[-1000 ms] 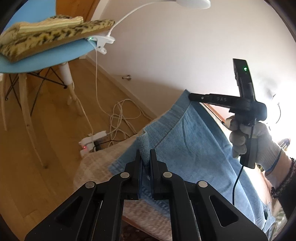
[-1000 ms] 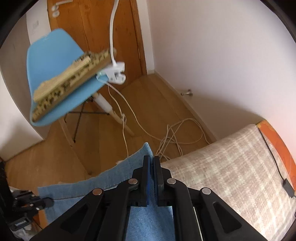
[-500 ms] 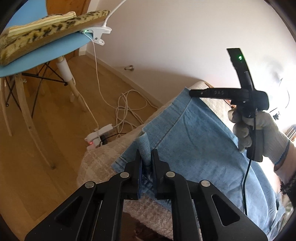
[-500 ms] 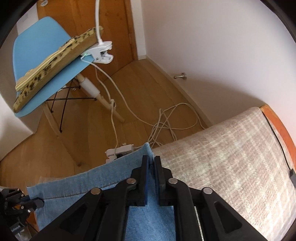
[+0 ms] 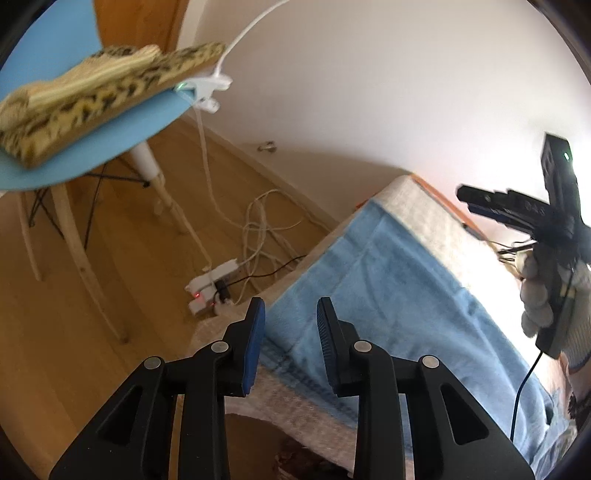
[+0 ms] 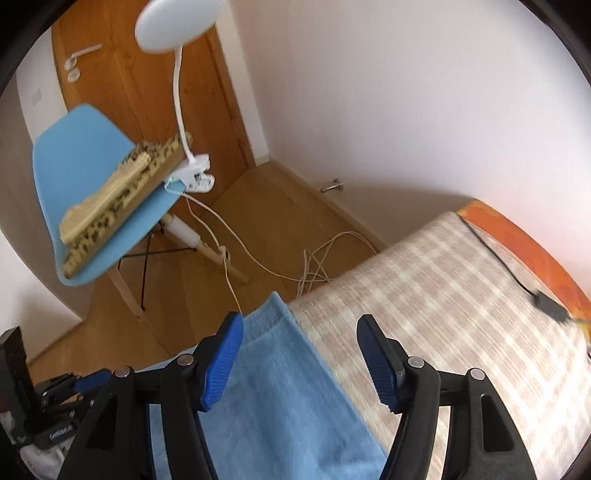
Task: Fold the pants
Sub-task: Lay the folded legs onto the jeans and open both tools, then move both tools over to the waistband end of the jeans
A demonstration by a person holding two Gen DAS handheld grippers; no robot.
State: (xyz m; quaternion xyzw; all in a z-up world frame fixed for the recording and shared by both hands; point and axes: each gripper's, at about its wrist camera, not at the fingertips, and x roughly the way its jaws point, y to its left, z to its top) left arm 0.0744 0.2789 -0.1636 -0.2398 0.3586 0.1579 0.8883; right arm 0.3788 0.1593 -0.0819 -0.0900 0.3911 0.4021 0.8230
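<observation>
Both grippers have let go of the blue jeans [image 5: 388,295]. A second ago each one pinched a corner of the denim tight. The left gripper [image 5: 291,332] had a little bunch of cloth sticking up from its fingers. Now its jaws have just been opening and stand a little way apart, with nothing pressed in them. The cloth that stuck up has dropped flat, and the hem edge of the jeans lies under the gap.

The right gripper [image 6: 301,363] has just been opening too, and its fingers now stand much wider. They hold nothing. In the right wrist view the jeans [image 6: 284,398] lie below and between its blue pads [image 6: 221,362], not touching them.

The jeans are spread flat on the bed, on a beige checked blanket [image 6: 461,314]. Their end reaches right up to the edge of the bed nearest the wooden floor [image 5: 55,332]. An orange cover [image 6: 517,236] shows along the far side of the blanket.

In the left wrist view the right gripper sits further right and lower than before, held by a hand in a white glove [image 5: 546,295].

A blue chair [image 6: 85,162] with folded leopard-print cloth [image 6: 122,199] stands on the floor, with a white clip lamp [image 6: 181,22] fixed to it. Both views are a bit blurry.
</observation>
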